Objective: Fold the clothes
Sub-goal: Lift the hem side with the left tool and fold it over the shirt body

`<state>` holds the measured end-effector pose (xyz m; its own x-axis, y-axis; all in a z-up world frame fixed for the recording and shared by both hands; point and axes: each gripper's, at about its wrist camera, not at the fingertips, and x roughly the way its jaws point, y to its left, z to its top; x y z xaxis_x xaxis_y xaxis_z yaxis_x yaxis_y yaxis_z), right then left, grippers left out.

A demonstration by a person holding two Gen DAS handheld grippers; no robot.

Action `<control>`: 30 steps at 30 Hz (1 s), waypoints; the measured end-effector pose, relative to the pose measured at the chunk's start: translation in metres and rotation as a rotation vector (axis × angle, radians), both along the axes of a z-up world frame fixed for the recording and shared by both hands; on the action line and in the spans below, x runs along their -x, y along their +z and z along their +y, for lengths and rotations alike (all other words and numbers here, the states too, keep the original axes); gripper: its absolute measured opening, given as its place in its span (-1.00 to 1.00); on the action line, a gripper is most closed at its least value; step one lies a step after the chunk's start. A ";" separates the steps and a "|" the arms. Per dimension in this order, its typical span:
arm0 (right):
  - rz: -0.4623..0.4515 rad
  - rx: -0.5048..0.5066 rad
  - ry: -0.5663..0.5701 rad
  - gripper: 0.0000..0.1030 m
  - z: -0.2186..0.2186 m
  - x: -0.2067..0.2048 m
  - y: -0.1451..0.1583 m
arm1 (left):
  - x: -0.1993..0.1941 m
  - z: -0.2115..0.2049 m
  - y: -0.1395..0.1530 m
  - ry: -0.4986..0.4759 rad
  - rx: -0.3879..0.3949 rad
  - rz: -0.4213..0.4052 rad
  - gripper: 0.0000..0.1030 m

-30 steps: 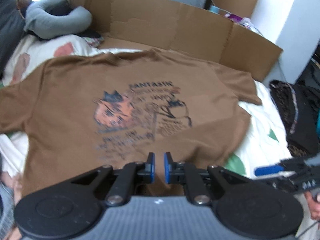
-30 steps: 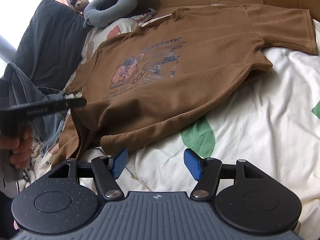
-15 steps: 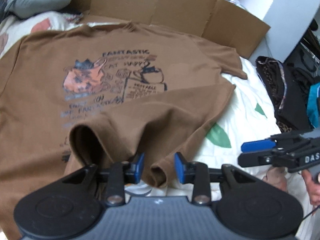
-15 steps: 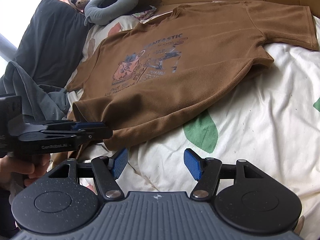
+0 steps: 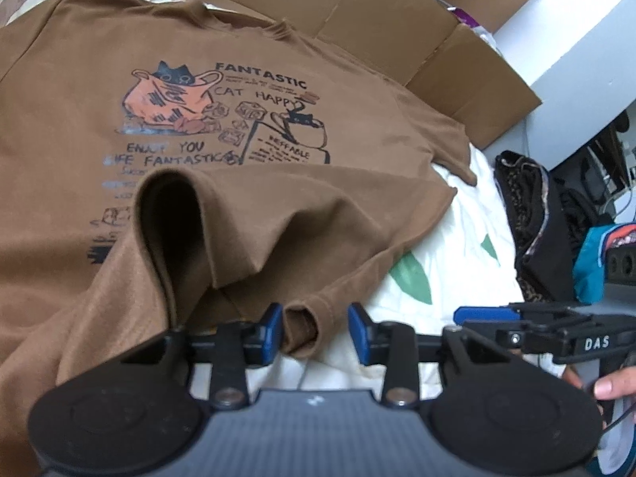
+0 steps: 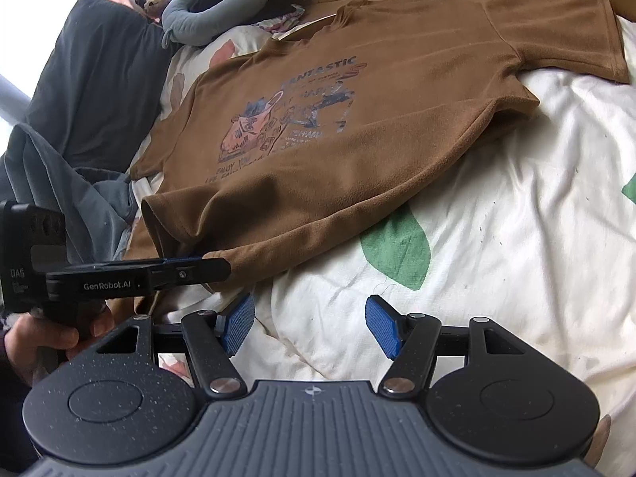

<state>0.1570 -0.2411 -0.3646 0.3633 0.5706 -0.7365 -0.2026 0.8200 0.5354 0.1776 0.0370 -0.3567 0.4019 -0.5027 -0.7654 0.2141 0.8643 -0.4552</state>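
A brown T-shirt (image 5: 238, 127) with a cat print lies face up on the bed, its lower hem bunched into a raised fold. My left gripper (image 5: 316, 332) is at the near hem, and a rolled bit of hem sits between its blue pads. The jaws are closing; the left pad touches the cloth and the right pad stands off it. In the right wrist view the same T-shirt (image 6: 357, 119) spreads across the sheet, with the left gripper (image 6: 214, 266) at its near corner. My right gripper (image 6: 310, 324) hovers open over bare sheet, nothing between its fingers.
The white bed sheet (image 6: 516, 198) has green leaf prints. Flattened cardboard (image 5: 397, 28) lines the far side. A dark pile of clothes (image 5: 528, 214) lies off the bed's right. A dark pillow (image 6: 91, 91), a grey neck pillow (image 6: 214, 12) and a grey garment (image 6: 59, 183) sit left.
The left gripper went from shut to apart and sank toward the shirt's near hem, which now lies bunched with a roll between the jaws. The right gripper kept still.
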 end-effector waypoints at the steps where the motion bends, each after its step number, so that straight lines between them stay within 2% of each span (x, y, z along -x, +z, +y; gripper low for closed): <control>1: 0.003 -0.004 -0.003 0.32 -0.001 0.000 0.000 | 0.001 0.000 0.000 -0.001 0.004 -0.003 -0.55; 4: 0.014 -0.013 -0.009 0.31 -0.001 -0.001 0.001 | 0.004 -0.003 0.002 -0.014 0.003 -0.016 -0.69; 13: 0.129 -0.124 -0.077 0.17 -0.007 -0.001 -0.006 | 0.034 -0.028 0.010 -0.117 -0.038 -0.101 -0.76; 17: 0.182 -0.182 -0.112 0.01 -0.009 0.000 -0.014 | 0.048 -0.043 0.013 -0.180 -0.055 -0.136 -0.83; 21: 0.237 -0.239 -0.141 0.00 -0.010 0.004 -0.020 | 0.057 -0.058 0.014 -0.225 -0.078 -0.171 -0.84; 26: 0.311 -0.310 -0.185 -0.01 -0.011 0.009 -0.030 | 0.070 -0.081 0.019 -0.324 -0.140 -0.265 -0.86; 30: 0.353 -0.349 -0.215 -0.08 -0.012 0.012 -0.037 | 0.077 -0.091 0.020 -0.365 -0.136 -0.281 -0.87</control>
<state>0.1447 -0.2531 -0.4019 0.2636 0.7433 -0.6149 0.1918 0.5843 0.7885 0.1004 -0.0538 -0.3369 0.4188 -0.5520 -0.7211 0.6129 0.7577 -0.2241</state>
